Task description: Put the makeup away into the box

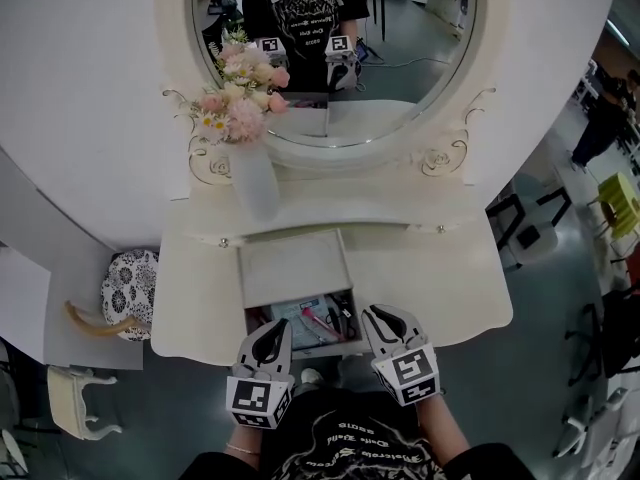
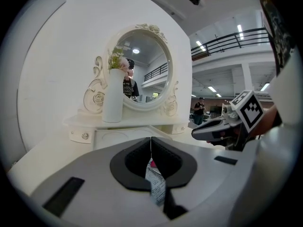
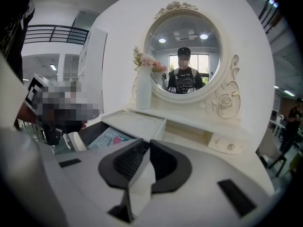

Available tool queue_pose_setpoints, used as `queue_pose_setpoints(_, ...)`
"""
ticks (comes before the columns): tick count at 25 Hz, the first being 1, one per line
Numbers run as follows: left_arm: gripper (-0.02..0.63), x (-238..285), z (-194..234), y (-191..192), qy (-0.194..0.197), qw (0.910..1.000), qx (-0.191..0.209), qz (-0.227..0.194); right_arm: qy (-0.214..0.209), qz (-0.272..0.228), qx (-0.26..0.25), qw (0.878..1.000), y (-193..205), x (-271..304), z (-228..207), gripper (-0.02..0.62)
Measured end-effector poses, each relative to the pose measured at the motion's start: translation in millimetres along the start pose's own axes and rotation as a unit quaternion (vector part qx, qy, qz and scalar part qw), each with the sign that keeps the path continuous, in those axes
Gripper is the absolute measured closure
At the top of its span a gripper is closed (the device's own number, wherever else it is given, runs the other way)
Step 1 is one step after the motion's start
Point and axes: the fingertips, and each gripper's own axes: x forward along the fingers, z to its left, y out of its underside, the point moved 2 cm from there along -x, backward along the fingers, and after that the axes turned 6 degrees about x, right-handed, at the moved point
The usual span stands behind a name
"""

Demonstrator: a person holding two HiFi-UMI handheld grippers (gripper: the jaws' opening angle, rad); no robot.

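Makeup [image 1: 318,320] lies in the open box [image 1: 293,268] just ahead, between the left claw [image 1: 270,336], pressed together empty, and the right claw [image 1: 384,324], barely parted, both equally near.

Head cam sits up high, looking fwd and steeply down on the dressing table [image 1: 195,298]. The mirror [image 1: 330,88] is at the top of frame and the open box [image 1: 292,268] is low in the middle, w/ both grippers just under it.

Left gripper [image 1: 278,326] cam rides low behind its own jaws, v close to them. It faces across the tabletop at the vase [image 2: 112,100] and mirror from the left side, and the right gripper [image 2: 208,131] pokes in at frame right.

Right gripper cam is the same setup from the other side, w/ the mirror nearly straight ahead.

All 3 views share the mirror + vase. Head and right gripper views also share the box interior.
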Motion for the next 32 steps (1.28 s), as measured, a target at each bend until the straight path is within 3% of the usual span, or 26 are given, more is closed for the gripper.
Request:
queue_pose_setpoints(6, 0.589, 4, -6, -1, 0.01, 0.9999, 0.006, 0.001, 0.018, -0.017, -0.003, 1.0, 0, -3, -3, 0.554)
queue_pose_setpoints(13, 0.589, 9, -16, -4, 0.022, 0.9997, 0.013, -0.002, 0.013, -0.013, -0.004, 1.0, 2, -1, -2, 0.583)
queue_pose_setpoints(32, 0.589, 9, -17, 0, 0.017, 0.9997, 0.016, 0.006, 0.008, -0.003, -0.017, 1.0, 8, 1, -5, 0.586)
